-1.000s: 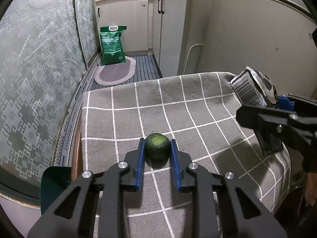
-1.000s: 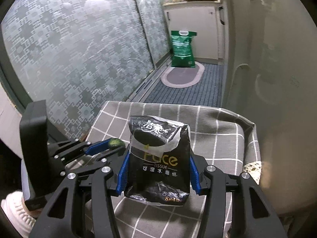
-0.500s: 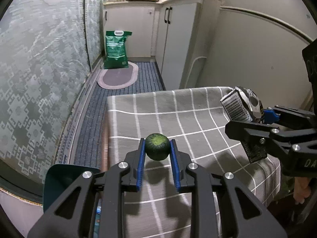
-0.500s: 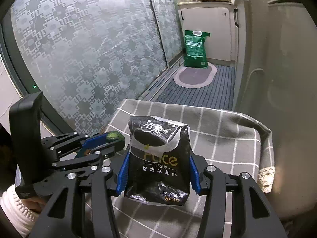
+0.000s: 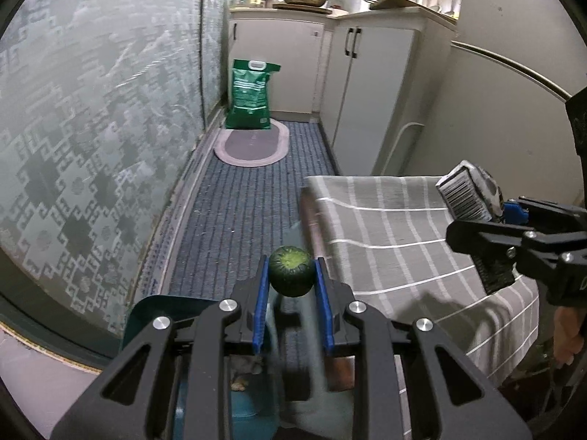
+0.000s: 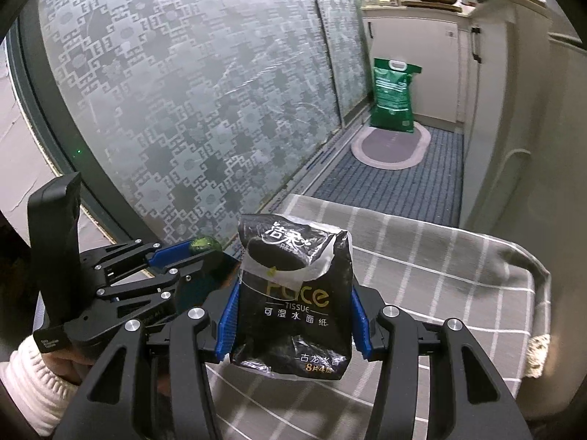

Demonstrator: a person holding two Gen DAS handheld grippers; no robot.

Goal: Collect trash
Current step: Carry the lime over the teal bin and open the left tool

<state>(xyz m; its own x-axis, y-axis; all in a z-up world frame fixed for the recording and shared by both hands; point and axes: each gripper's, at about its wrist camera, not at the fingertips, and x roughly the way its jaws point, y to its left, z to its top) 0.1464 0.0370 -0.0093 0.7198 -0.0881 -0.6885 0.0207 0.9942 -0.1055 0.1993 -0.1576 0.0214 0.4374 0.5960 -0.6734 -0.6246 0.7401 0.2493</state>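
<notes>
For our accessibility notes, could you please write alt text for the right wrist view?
The right gripper clamps a black tissue packet above a table draped in a grey checked cloth. To its left, the left gripper holds a small green round fruit near a frosted patterned sliding door.

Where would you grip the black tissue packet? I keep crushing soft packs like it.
Take the black tissue packet across its two narrow side edges around mid-height, coming from below its bottom end, as the right gripper does. It is flat and upright, and its torn top looks too flimsy to pinch.
</notes>
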